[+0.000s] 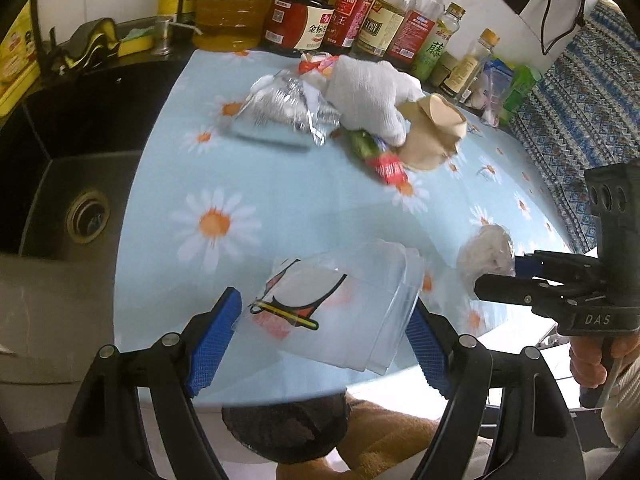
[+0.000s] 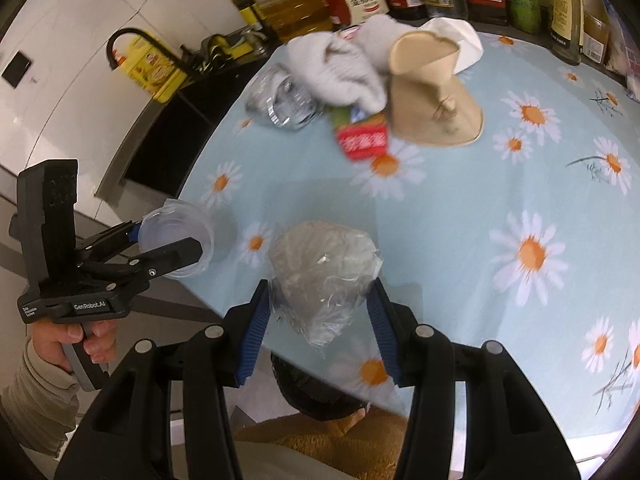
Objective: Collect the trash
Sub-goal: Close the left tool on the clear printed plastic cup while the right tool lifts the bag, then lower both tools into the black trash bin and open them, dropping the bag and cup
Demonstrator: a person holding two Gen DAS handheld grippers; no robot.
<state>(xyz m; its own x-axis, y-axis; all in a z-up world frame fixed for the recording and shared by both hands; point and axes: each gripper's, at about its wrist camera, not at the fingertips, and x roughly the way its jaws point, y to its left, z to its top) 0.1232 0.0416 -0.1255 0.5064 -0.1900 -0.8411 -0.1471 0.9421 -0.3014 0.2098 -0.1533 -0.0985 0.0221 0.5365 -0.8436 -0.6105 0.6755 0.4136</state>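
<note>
My left gripper (image 1: 326, 308) is shut on a clear plastic cup (image 1: 352, 280) with a printed label, held over the front edge of the daisy-print tablecloth (image 1: 224, 168). From the right wrist the same cup (image 2: 176, 228) shows in the left gripper (image 2: 168, 242), off the table's left edge. My right gripper (image 2: 320, 292) is shut on a crumpled clear plastic bag (image 2: 324, 260) with grey stuff inside; this bag (image 1: 486, 256) and the right gripper (image 1: 496, 276) appear at the right of the left wrist view. More trash lies farther back: a silver foil wrapper (image 1: 280, 112), a red-green wrapper (image 1: 380, 156) and a crushed brown paper cup (image 1: 432, 128).
A white knitted cloth (image 1: 368, 88) lies among the far trash. Several sauce and oil bottles (image 1: 304, 12) line the back edge. A dark sink (image 1: 80, 208) sits left of the table. A dark round container (image 1: 288, 428) stands below the table's front edge.
</note>
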